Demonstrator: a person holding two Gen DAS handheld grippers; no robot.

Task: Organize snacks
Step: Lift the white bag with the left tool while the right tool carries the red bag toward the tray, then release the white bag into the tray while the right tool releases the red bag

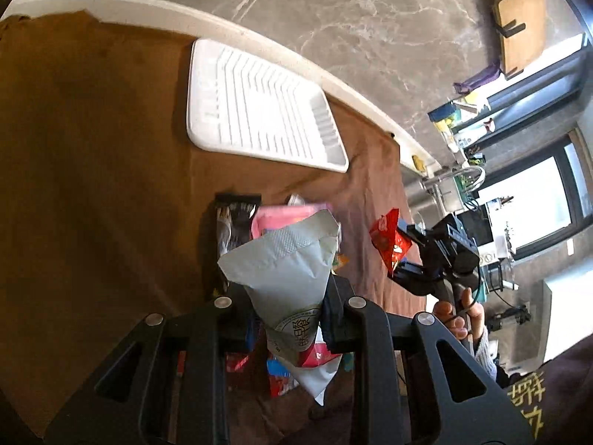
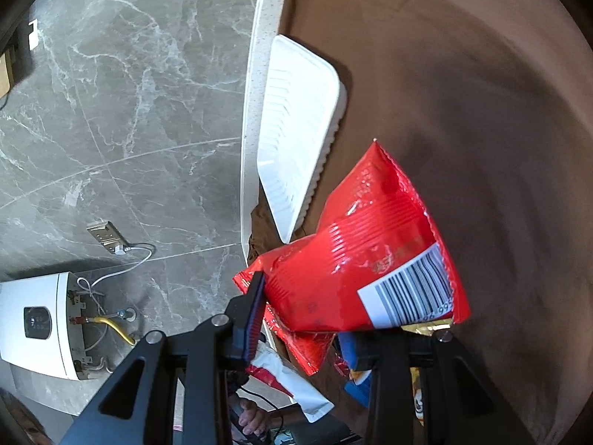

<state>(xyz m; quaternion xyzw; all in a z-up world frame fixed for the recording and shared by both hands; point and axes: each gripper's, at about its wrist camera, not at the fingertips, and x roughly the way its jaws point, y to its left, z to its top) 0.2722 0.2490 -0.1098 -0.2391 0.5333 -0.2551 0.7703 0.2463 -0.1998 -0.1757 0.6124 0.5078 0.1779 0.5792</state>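
My left gripper (image 1: 287,313) is shut on a pale grey-green snack bag (image 1: 285,267) and holds it above the brown cloth. Beyond it lie a pink packet (image 1: 281,217) and a dark packet (image 1: 233,218). An empty white ribbed tray (image 1: 259,107) sits further ahead near the counter's back edge. My right gripper (image 2: 307,337) is shut on a red snack bag (image 2: 363,256) with a barcode, held above the cloth; this gripper and its red bag (image 1: 387,239) also show at the right of the left wrist view. The tray (image 2: 300,129) lies ahead and left of it.
More snack packets (image 1: 281,378) lie under the left gripper, and blue and white ones (image 2: 352,371) under the right. A brown cloth (image 1: 92,167) covers the counter, with a white counter edge (image 2: 250,111) and a marble wall (image 1: 370,18) behind. A sink faucet (image 1: 470,174) stands at the right.
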